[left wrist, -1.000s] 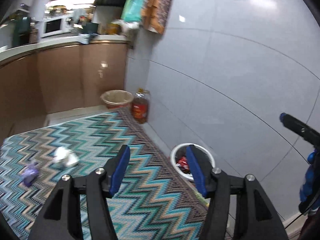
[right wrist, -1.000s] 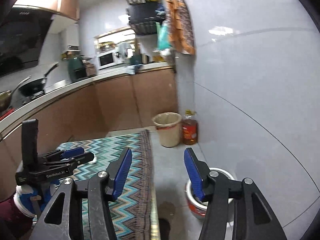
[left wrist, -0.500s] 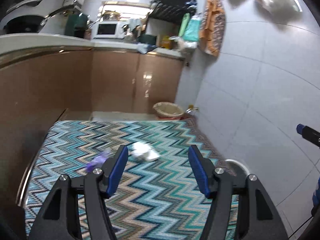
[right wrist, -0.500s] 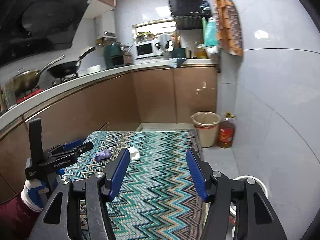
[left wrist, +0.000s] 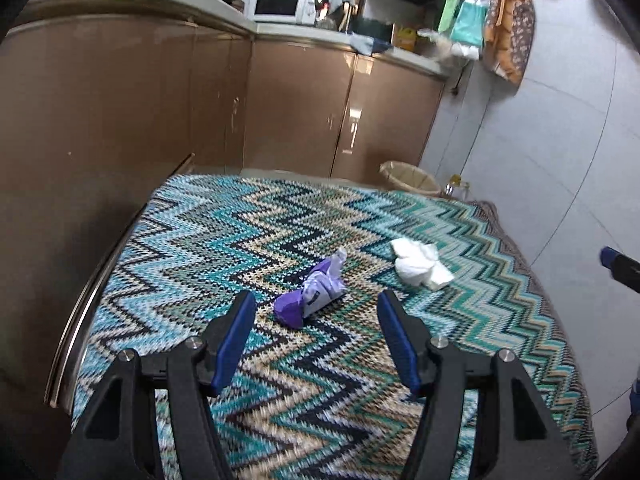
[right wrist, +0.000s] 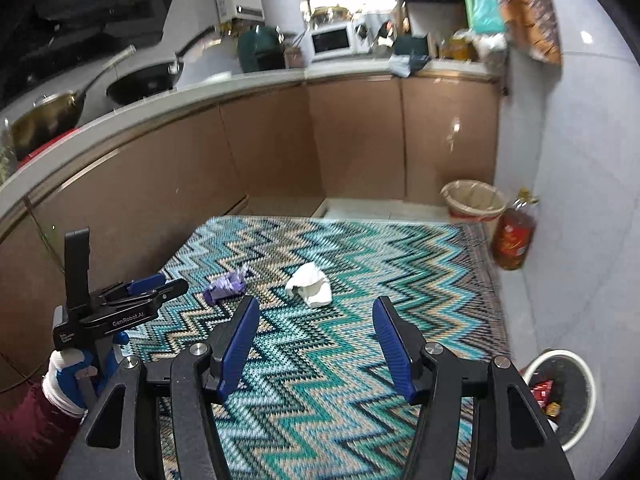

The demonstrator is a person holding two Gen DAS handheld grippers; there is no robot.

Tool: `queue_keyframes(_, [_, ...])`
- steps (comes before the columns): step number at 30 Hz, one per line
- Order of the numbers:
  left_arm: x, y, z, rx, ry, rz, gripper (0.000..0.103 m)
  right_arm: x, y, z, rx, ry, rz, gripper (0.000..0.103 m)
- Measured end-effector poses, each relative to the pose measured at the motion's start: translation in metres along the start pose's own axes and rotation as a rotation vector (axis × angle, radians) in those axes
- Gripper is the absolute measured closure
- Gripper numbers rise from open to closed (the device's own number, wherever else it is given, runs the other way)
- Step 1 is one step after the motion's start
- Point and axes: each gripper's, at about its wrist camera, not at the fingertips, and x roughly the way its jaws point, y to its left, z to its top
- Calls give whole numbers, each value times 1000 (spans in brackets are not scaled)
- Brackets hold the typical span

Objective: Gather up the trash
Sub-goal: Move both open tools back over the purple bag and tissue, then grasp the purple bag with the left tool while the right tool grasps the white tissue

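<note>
The left hand-held gripper (left wrist: 314, 312) has its jaws spread wide and empty, the purple wrapper (left wrist: 312, 292) on the zigzag rug (left wrist: 280, 232) just beyond its fingertips. The right hand-held gripper (right wrist: 316, 316) also gapes, holding nothing. Half a second ago the wrapper and the crumpled white tissue (left wrist: 418, 266) looked farther off in the left view. Only the right wrist view shows the white bin (right wrist: 560, 396) holding red trash, by the wall

Zigzag rug (left wrist: 304, 400), microwave (right wrist: 334, 42), probably oil bottle (right wrist: 514, 236).
</note>
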Motion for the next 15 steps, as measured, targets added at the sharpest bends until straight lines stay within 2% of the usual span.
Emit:
queue_keyframes(4, [25,-2,10,51,31,-6,42,47,-1,5,-8,51,34,47])
queue_keyframes(9, [54,6,11,35,69,-22,43,96,-4,11,5,98,67,47])
queue_keyframes(13, [70,10,1,48,103,-21,55,137,-1,11,-2,142,86,47])
queue_keyframes(15, [77,15,-3,27,130,-48,62,151,0,10,-3,157,91,47])
